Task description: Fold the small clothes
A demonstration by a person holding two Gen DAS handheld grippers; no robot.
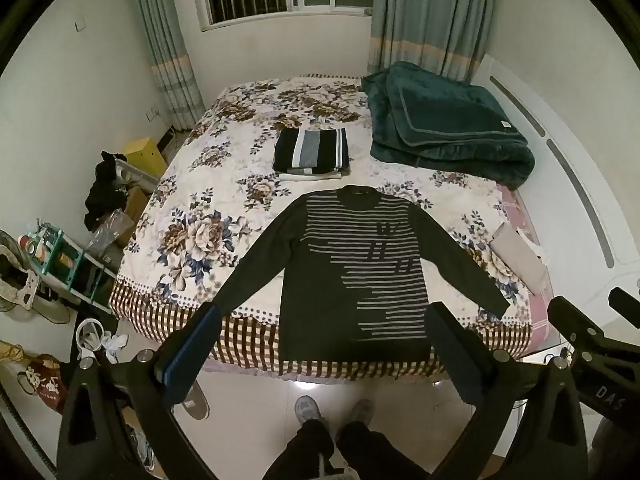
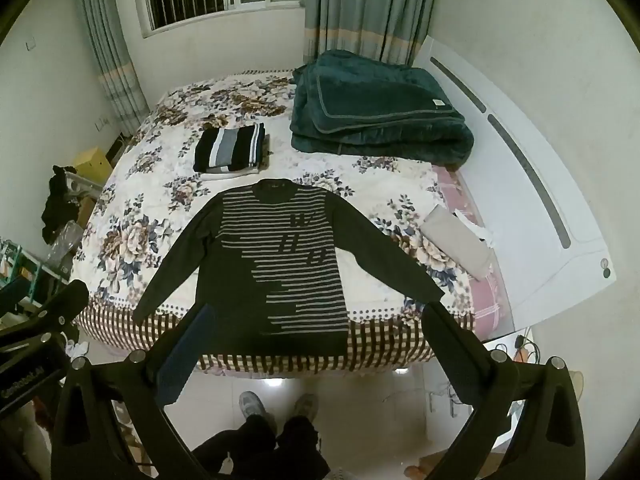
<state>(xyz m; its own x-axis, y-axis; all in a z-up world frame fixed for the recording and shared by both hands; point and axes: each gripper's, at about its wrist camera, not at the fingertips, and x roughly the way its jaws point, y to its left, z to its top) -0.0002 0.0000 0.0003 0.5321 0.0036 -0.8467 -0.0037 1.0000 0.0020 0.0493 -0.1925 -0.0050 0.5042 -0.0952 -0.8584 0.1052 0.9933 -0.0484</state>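
Two grippers hang in the air over the foot of the bed, both with jaws spread wide and holding nothing. The left gripper (image 1: 324, 356) shows its two dark fingers framing the lower half of a dark striped sweater (image 1: 352, 268), and the right gripper (image 2: 316, 356) frames the same sweater (image 2: 280, 264) from a spot slightly further right. Neither touches the cloth.

The sweater lies flat and face up on the floral bedspread (image 1: 224, 184), collar toward the window, both sleeves spread out diagonally to the sides, and its hem hanging just over the checked border at the foot edge. Grey stripes cover its chest and run down its right-hand side; the other lower part is plain dark.

Beyond the collar, a folded striped garment (image 1: 310, 151) in black, grey and white sits on top of a folded pale piece. A folded dark green blanket (image 1: 448, 124) lies at the far right of the bed, near the white headboard (image 1: 560, 160). A beige folded cloth (image 1: 518, 254) rests near the right sleeve's end, apart from it.

The person's legs and grey shoes (image 1: 308, 408) stand on the tiled floor below.
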